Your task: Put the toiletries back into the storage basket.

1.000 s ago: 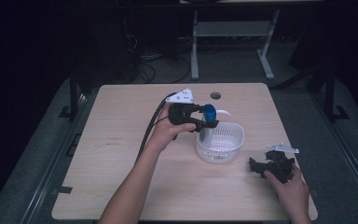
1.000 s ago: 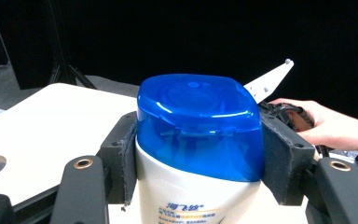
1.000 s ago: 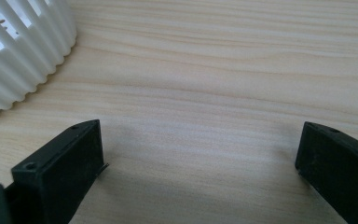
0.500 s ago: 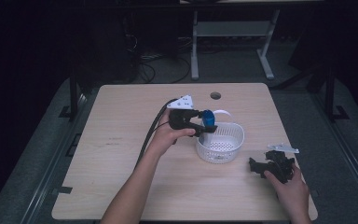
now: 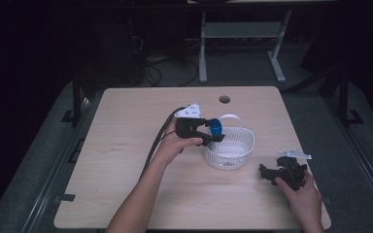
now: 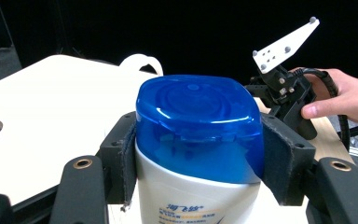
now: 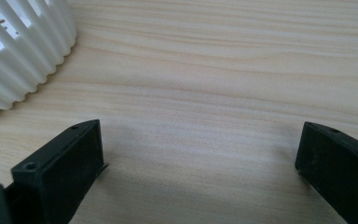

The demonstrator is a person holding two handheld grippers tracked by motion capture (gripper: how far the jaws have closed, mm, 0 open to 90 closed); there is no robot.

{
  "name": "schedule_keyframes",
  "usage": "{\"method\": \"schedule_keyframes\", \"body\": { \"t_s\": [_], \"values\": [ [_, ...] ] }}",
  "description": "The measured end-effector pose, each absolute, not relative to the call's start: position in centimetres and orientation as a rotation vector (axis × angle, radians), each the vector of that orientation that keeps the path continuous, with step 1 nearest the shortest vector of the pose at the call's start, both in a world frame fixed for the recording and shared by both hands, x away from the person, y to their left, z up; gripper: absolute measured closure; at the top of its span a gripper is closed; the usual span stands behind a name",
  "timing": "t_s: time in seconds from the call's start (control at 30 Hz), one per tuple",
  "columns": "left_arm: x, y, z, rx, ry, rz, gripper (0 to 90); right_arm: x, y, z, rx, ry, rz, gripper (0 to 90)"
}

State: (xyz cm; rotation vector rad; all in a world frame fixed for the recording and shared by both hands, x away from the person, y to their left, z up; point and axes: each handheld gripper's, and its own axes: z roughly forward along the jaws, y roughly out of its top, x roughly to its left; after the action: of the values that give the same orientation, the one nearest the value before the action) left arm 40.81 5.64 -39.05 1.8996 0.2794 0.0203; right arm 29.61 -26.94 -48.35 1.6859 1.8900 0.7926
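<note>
A white bottle with a blue cap (image 6: 198, 123) is clamped between the pads (image 6: 279, 163) of my left gripper (image 5: 212, 132), which is shut on it just below the cap. In the high view the bottle (image 5: 215, 126) hangs over the left rim of a round white slotted basket (image 5: 233, 151) at the table's middle. My right gripper (image 5: 266, 171) rests low on the table to the right of the basket, held by a hand. Its jaws stand wide open over bare wood (image 7: 198, 163), with nothing between them. The basket's ribbed wall (image 7: 18, 56) is at the upper left of the right gripper view.
The light wooden table (image 5: 126, 145) has a round cable hole (image 5: 224, 99) near its far edge. A white curved handle (image 5: 229, 117) rises behind the basket. Metal stand legs (image 5: 238, 34) and cables lie on the dark floor beyond the table.
My left gripper has carried the bottle a little toward the near side and down, closer over the basket's left rim. The right gripper has stayed put.
</note>
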Motion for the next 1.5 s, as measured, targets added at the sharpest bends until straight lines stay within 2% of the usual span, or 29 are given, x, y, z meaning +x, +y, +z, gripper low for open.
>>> {"method": "schedule_keyframes", "body": {
  "t_s": [0.47,0.6,0.83,1.5],
  "values": [
    [40.3,5.9,-39.3,1.896,0.291,-0.01,36.9,29.6,-26.9,-48.4,1.686,1.89,0.792,0.4],
    [40.1,6.2,-39.1,1.904,0.306,-0.014,33.8,29.6,-26.9,-48.4,1.686,1.89,0.793,0.4],
    [39.9,7.6,-38.9,1.899,0.338,-0.002,25.5,29.6,-26.9,-48.4,1.686,1.89,0.793,0.4],
    [37.5,12.7,-37.3,1.97,0.394,0.106,24.4,29.6,-26.9,-48.3,1.685,1.891,0.792,0.4]
  ]
}}
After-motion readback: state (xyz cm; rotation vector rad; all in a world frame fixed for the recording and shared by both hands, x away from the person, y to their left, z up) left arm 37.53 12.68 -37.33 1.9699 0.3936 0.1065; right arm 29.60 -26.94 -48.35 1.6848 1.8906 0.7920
